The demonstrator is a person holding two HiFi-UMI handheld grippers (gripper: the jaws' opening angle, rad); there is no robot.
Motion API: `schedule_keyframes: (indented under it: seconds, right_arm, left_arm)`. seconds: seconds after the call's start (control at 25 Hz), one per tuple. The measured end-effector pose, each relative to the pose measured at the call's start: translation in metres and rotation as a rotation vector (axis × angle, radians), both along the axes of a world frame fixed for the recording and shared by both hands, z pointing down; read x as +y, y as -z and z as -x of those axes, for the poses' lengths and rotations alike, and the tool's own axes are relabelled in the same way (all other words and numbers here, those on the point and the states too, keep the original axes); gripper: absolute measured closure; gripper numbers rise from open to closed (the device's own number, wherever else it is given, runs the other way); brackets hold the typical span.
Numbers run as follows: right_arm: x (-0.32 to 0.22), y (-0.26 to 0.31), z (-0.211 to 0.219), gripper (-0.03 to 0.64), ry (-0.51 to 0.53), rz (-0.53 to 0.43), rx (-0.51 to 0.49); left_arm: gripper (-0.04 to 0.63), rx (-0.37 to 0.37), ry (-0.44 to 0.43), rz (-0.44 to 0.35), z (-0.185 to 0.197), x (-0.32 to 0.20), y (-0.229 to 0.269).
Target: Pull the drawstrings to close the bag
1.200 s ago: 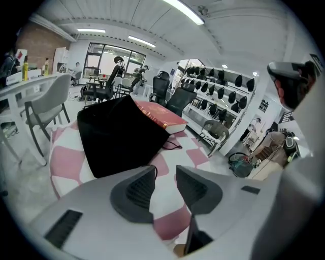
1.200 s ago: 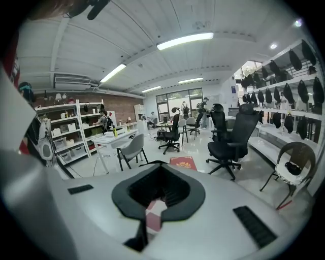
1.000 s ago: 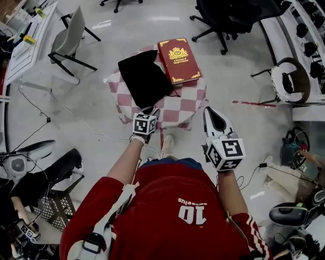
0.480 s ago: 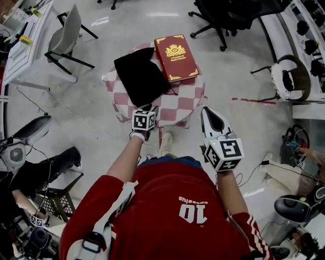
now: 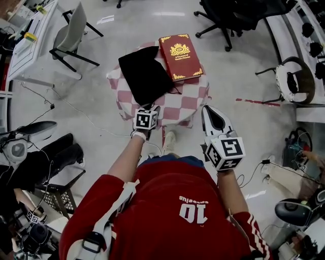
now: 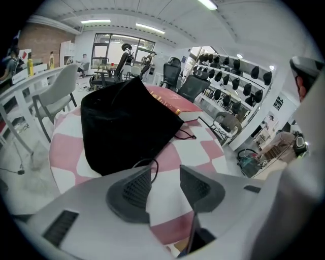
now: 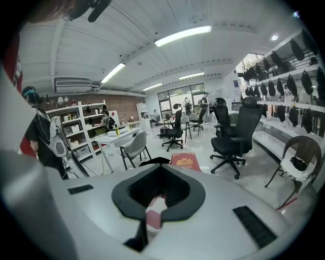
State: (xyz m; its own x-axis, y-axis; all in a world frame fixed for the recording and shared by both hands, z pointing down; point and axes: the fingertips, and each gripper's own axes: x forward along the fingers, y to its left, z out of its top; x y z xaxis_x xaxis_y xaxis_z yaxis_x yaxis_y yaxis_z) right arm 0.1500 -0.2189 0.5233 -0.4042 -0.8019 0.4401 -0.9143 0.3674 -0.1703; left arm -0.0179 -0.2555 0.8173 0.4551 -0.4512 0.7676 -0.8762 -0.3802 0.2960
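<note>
A black drawstring bag (image 5: 144, 76) lies flat on the small round table with a pink-checked cloth (image 5: 180, 109); it fills the left gripper view (image 6: 124, 119). One cord loop (image 6: 148, 163) lies on the cloth just beyond my left gripper (image 6: 165, 172), and another cord (image 6: 187, 135) trails at the bag's right. The left jaws have just been opening; they stand apart with only cloth showing between them. In the head view this gripper (image 5: 150, 109) hovers at the table's near edge. My right gripper (image 5: 207, 110) hangs off the table's right side, shut and empty (image 7: 160, 168).
A red hardback book (image 5: 180, 57) lies beside the bag at the table's far right. A grey chair (image 5: 68, 38) stands at the left and black office chairs (image 5: 228, 15) at the back. Cables run over the floor, and a crate (image 5: 58, 200) sits at my left.
The head view has shifted a little. Both grippers keep their places at the table's near edge, and the bag and book have not moved.
</note>
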Motion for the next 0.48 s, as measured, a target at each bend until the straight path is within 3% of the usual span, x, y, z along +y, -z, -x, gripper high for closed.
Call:
schedule_keyframes:
  seconds: [0.48]
  right_arm:
    - [0.006, -0.004, -0.011, 0.603, -0.021, 0.014, -0.002]
  left_arm:
    - [0.41, -0.011, 0.074, -0.01, -0.001, -0.011, -0.006]
